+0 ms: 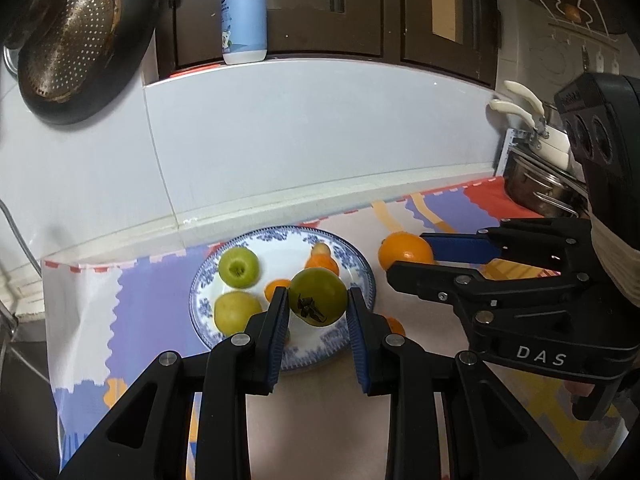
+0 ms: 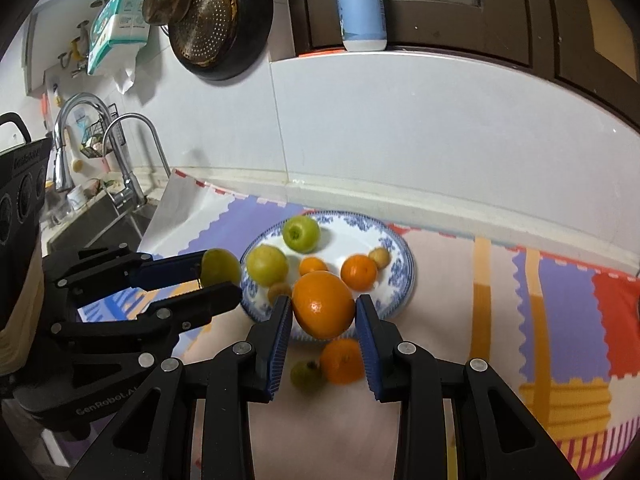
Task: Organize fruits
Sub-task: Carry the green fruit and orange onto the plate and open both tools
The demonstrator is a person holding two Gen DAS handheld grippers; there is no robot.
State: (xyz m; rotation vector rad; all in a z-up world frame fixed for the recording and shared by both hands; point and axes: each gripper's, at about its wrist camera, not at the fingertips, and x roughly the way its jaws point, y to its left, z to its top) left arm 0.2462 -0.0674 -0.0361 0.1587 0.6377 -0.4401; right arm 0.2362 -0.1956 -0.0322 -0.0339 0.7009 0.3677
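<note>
My left gripper is clamped on a green fruit, the blue pads pressing its two sides, jaws only as wide as the fruit itself; its dark dried calyx faces my camera, and it hangs above the near part of the plate. My right gripper is clenched the same way on a big orange, pads tight against both flanks, and that one sits in the air over the plate's near rim. From the right view I can see my left gripper off to the side with the green fruit at its tips, raised beside the plate's left edge; from the left view the right gripper comes in from the right with the orange at its tips. On the blue-patterned plate lie a green apple, a yellow-green fruit, two small oranges and a small tan fruit at the far side. Another tan one shows just by my right gripper's left pad; whether it touches the rim I cannot tell. On the patterned mat, nearer to me than the plate, rest one more orange and a small green fruit, just beside each other
</note>
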